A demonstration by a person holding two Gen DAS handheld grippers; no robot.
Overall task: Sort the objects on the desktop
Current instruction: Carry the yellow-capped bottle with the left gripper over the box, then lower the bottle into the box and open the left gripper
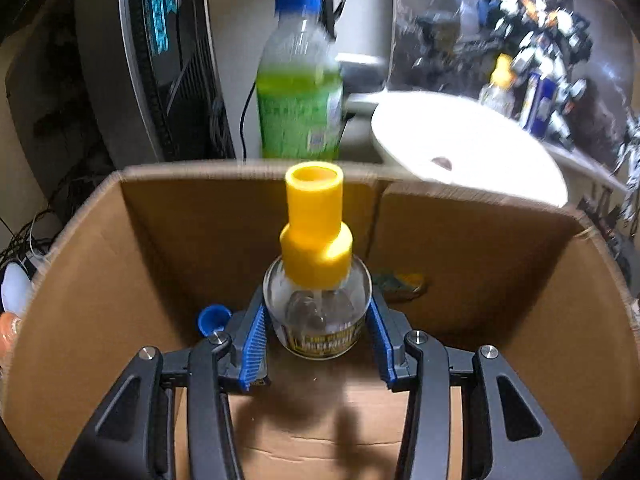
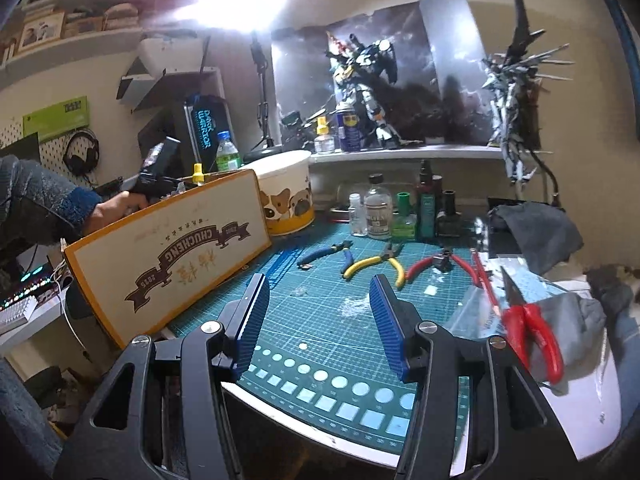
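- Inside the box (image 1: 520,280), the left gripper (image 1: 318,332) grasps a small glass bottle (image 1: 320,320) with a tall yellow cap (image 1: 316,224); both blue pads (image 1: 254,344) press its sides.
- The bottle stands upright, low in the box, near the far wall; whether its base touches the floor cannot be told.
- A blue cap (image 1: 214,318) sits just left of the left pad, on the box floor. A yellow-and-teal item (image 1: 400,282) lies by the far wall, too blurred to name.
- Behind the box: a green drink bottle (image 1: 298,92) with blue lid, and a white tub (image 1: 468,148) to its right.
- Right wrist view — the right gripper (image 2: 320,320) hovers over the green mat (image 2: 340,332), jaws spread wide, nothing between the pads (image 2: 388,320).
- The box (image 2: 172,256) stands at the mat's left edge, printed side facing the camera. A hand (image 2: 116,208) in a blue-cuffed sleeve (image 2: 44,204) reaches over its rim with the other gripper; the yellow cap (image 2: 197,172) shows just above the rim.
- On the mat, in a row: blue cutters (image 2: 324,254), yellow cutters (image 2: 376,264), red cutters (image 2: 440,266).
- Further right, red-handled pliers (image 2: 528,320) lie on a grey cloth (image 2: 576,312) and clear bags.
- At the mat's back edge — a cluster of small bottles (image 2: 378,212), clear, green and dark.
- The dog-print tub (image 2: 288,200) stands just behind the box.
- A shelf (image 2: 420,154) above carries a robot model (image 2: 368,80), a spray can (image 2: 348,126) and a yellow-capped bottle (image 2: 323,140).
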